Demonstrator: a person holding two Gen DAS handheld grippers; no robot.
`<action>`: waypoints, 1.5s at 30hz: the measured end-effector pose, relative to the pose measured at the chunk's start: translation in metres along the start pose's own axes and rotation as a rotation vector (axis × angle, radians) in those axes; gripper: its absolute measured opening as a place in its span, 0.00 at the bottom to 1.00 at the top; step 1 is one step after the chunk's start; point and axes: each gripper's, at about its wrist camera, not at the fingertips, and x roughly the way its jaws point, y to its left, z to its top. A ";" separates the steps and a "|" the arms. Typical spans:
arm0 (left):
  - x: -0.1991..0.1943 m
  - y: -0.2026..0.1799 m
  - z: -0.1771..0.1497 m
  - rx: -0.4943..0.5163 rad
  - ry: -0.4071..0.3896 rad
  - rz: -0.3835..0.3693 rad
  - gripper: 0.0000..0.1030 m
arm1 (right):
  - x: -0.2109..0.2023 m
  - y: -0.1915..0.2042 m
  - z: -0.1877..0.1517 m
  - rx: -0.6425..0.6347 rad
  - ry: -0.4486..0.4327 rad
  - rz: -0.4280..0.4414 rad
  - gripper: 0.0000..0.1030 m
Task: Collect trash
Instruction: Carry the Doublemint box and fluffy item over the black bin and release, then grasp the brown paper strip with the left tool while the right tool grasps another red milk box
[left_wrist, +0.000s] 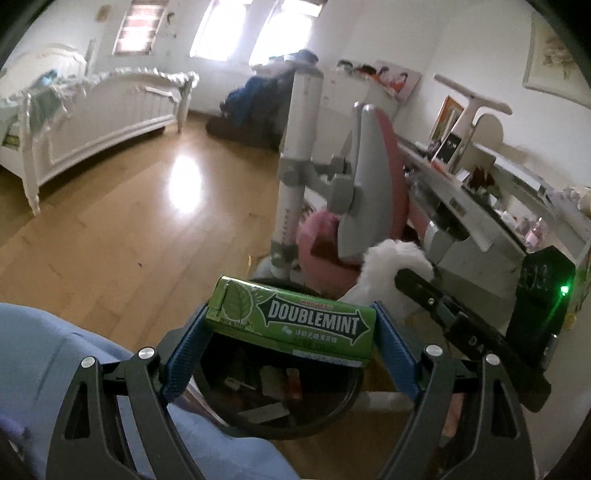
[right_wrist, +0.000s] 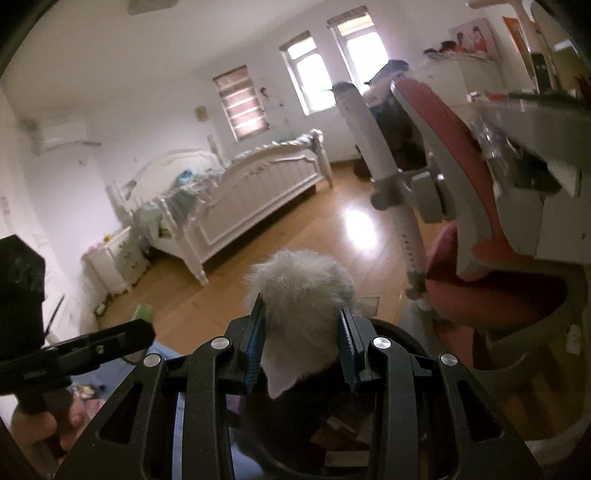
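Note:
A green Doublemint gum box (left_wrist: 295, 321) lies crosswise between the blue pads of my left gripper (left_wrist: 291, 326), which is shut on its two ends. Right under it is a round black bin (left_wrist: 280, 434) with scraps inside. My right gripper (right_wrist: 302, 314) is shut on a white fluffy wad (right_wrist: 301, 291), held over the same bin's rim (right_wrist: 402, 332). In the left wrist view the wad (left_wrist: 391, 266) and one black finger of the right gripper show at the right. In the right wrist view the gum box (right_wrist: 143, 312) is a green blur at the left.
A pink and grey chair (left_wrist: 369, 177) on a white post stands just behind the bin. A cluttered desk (left_wrist: 480, 206) runs along the right. A white bed (left_wrist: 103, 118) stands across the wooden floor (left_wrist: 147, 229). A person's blue-clad leg (left_wrist: 55, 369) is at the lower left.

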 end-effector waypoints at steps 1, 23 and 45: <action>0.003 0.002 0.001 -0.005 0.010 -0.003 0.81 | 0.005 -0.004 -0.002 0.004 0.009 -0.004 0.35; 0.062 0.010 0.003 -0.080 0.154 -0.060 0.82 | 0.062 -0.036 -0.029 0.082 0.135 -0.011 0.60; -0.174 0.053 -0.059 -0.122 -0.102 0.123 0.92 | -0.003 0.122 -0.046 -0.098 0.185 0.190 0.70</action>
